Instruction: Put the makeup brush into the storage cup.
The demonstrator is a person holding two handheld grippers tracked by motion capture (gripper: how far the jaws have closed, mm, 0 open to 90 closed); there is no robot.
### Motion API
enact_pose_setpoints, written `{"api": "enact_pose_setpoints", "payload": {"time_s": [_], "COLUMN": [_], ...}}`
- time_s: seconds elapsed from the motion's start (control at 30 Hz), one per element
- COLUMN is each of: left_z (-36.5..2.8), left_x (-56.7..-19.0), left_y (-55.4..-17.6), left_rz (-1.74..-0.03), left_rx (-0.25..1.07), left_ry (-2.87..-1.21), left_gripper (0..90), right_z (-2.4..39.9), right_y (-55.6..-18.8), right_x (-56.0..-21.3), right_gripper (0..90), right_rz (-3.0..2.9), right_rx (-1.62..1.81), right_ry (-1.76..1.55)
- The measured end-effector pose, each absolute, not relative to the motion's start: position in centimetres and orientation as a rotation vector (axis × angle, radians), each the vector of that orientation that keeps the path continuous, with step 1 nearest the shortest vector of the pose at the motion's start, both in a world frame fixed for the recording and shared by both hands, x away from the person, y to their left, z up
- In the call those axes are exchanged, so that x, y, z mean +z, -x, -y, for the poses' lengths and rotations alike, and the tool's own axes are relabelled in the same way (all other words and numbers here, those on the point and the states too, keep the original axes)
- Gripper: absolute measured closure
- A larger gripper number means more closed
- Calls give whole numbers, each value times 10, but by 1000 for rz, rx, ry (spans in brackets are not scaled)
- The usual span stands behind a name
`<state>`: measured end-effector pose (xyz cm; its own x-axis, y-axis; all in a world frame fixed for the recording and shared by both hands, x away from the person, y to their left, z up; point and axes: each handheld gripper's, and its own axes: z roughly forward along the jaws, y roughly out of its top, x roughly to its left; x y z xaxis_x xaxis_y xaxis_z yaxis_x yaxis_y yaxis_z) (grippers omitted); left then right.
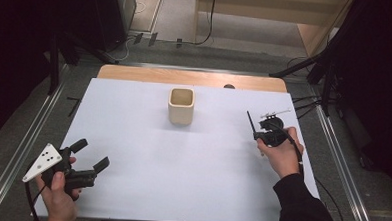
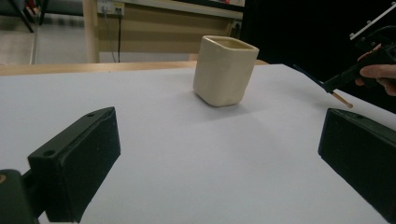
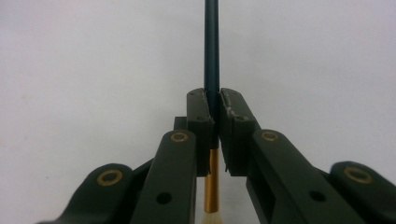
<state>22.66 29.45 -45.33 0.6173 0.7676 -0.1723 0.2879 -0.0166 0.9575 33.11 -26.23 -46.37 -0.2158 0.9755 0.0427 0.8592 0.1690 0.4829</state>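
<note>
Right now the right gripper (image 1: 257,129) is clenched on a thin dark-handled brush (image 3: 211,51), jaws pinching its stem just above the gold ferrule, pale bristles at the near end. It hovers at the right side of the white table (image 1: 146,173), brush handle pointing away from the person. Left gripper (image 1: 89,156) sits near the front-left corner, jaws spread wide, holding nothing. Cream square-ish cup (image 1: 181,106) stands upright mid-table toward the far edge, well apart from both grippers.

brush (image 3: 211,46) stem cut off at top edge, its middle hidden between fingers (image 3: 201,130)
</note>
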Motion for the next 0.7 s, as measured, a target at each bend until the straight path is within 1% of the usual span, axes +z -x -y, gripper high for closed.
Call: {"api": "enact_pose_setpoints", "payload": {"time_s": [0.53, 0.7], "left_z": [-268, -252], "left_x": [-444, -438], "left_y": [-242, -249], "left_rz": [-842, -817], "left_rx": [436, 425], "left_ry": [-1645, -1639], "left_gripper": [0, 0], "right_z": [252, 249], "right_y": [-312, -299], "right_x": [-455, -449], "right_gripper": [845, 844], "right_rz": [-2124, -2079], "right_rx": [776, 836], "right_ry": [-1618, -1582]}}
